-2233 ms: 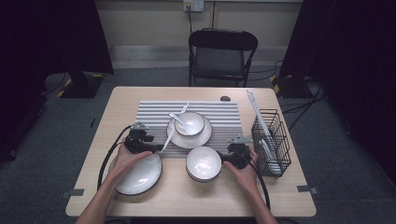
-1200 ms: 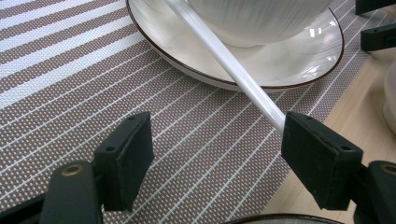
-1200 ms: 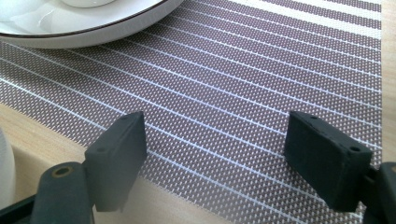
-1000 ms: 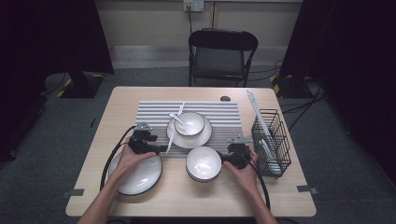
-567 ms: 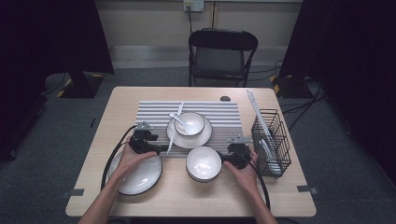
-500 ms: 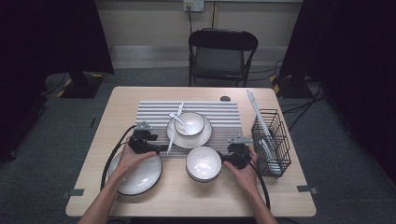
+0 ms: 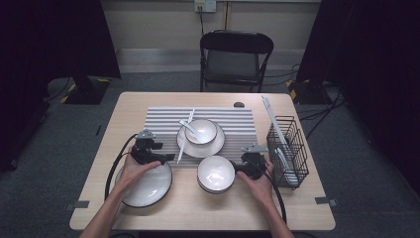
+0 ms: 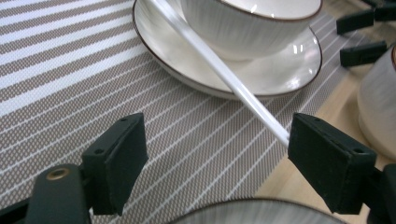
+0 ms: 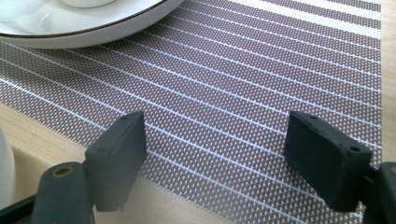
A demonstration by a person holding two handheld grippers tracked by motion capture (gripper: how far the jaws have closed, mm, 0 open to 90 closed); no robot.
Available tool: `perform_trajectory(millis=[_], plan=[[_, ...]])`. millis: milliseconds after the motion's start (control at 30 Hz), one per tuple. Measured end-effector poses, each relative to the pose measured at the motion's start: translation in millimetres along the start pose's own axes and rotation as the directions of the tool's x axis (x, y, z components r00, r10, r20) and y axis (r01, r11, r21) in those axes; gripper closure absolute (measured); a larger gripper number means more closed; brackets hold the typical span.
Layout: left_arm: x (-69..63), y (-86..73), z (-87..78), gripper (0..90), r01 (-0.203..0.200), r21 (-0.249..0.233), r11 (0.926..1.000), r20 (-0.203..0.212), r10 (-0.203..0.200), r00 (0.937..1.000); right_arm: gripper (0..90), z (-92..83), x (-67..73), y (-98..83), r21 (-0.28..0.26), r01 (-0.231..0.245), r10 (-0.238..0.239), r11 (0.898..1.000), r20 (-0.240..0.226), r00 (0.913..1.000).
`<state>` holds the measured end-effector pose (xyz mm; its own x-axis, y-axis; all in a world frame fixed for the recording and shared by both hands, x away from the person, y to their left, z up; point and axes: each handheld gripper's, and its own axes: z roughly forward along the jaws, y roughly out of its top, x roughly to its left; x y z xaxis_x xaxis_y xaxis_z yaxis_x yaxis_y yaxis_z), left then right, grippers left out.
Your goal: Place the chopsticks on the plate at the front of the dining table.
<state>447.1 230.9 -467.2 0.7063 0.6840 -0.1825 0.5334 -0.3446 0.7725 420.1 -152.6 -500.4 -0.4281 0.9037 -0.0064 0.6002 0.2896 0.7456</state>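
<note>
A white chopstick (image 7: 185, 136) leans on the left rim of a white plate (image 7: 218, 145) that carries a bowl (image 7: 204, 130) and a spoon (image 7: 190, 126). My left gripper (image 7: 168, 157) points at the stick's near end. In the left gripper view, the chopstick (image 8: 219, 70) runs down from the plate (image 8: 261, 74) and ends close to the right-hand jaw. The left gripper (image 8: 224, 154) is open; its jaws have just been opening, and the stick lies loose between them. My right gripper (image 7: 233, 167) rests beside a second bowl (image 7: 216, 173), and it stands open (image 9: 224, 158) over the striped mat.
A large plate (image 7: 148, 186) lies under my left hand at the table's front left. The striped placemat (image 7: 163, 124) covers the table's middle. A black wire rack (image 7: 292, 158) holding a plate stands at the right edge. A folding chair (image 7: 236, 54) sits beyond the table.
The left gripper has crept slightly to the right toward the chopstick since the earliest frame. The right hand and the dishes stand as before.
</note>
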Motion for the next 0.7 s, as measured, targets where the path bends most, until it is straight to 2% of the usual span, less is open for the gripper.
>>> perform_trajectory(millis=[100,167,267,333,400,467,567,700], plan=[[-2.3,-0.4,-5.2,18.1,0.003,-0.007,1.0000,0.008,-0.003,1.0000,20.2,0.0,0.0,0.0,0.000,0.000,0.000,1.000,0.000,1.0000],[-5.2,0.5,-6.8,17.5,-0.016,-0.006,0.9999,0.012,0.016,0.9998,20.2,0.0,0.0,0.0,0.000,0.000,0.000,1.000,0.000,1.0000],[-8.2,0.3,-4.8,16.8,-0.030,0.004,0.9995,0.025,0.030,0.9992,20.2,0.0,0.0,0.0,0.000,0.000,0.000,1.000,0.000,1.0000],[-9.0,-1.3,-2.1,16.8,-0.024,0.007,0.9997,0.026,0.024,0.9994,20.2,0.0,0.0,0.0,0.000,0.000,0.000,1.000,0.000,1.0000],[-10.1,-4.9,-1.4,18.5,-0.030,-0.014,0.9994,0.024,0.030,0.9993,20.2,0.0,0.0,0.0,0.000,0.000,0.000,1.000,0.000,1.0000],[-8.9,-7.7,0.3,18.4,-0.034,0.013,0.9993,0.027,0.033,0.9991,20.2,0.0,0.0,0.0,0.000,0.000,0.000,1.000,0.000,1.0000],[-7.6,-9.4,1.0,18.3,-0.025,0.018,0.9995,0.025,0.024,0.9994,20.2,0.0,0.0,0.0,0.000,0.000,0.000,1.000,0.000,1.0000],[-10.0,-9.1,4.6,17.8,-0.034,0.025,0.9991,0.026,0.033,0.9991,20.2,0.0,0.0,0.0,0.000,0.000,0.000,1.000,0.000,1.0000]])
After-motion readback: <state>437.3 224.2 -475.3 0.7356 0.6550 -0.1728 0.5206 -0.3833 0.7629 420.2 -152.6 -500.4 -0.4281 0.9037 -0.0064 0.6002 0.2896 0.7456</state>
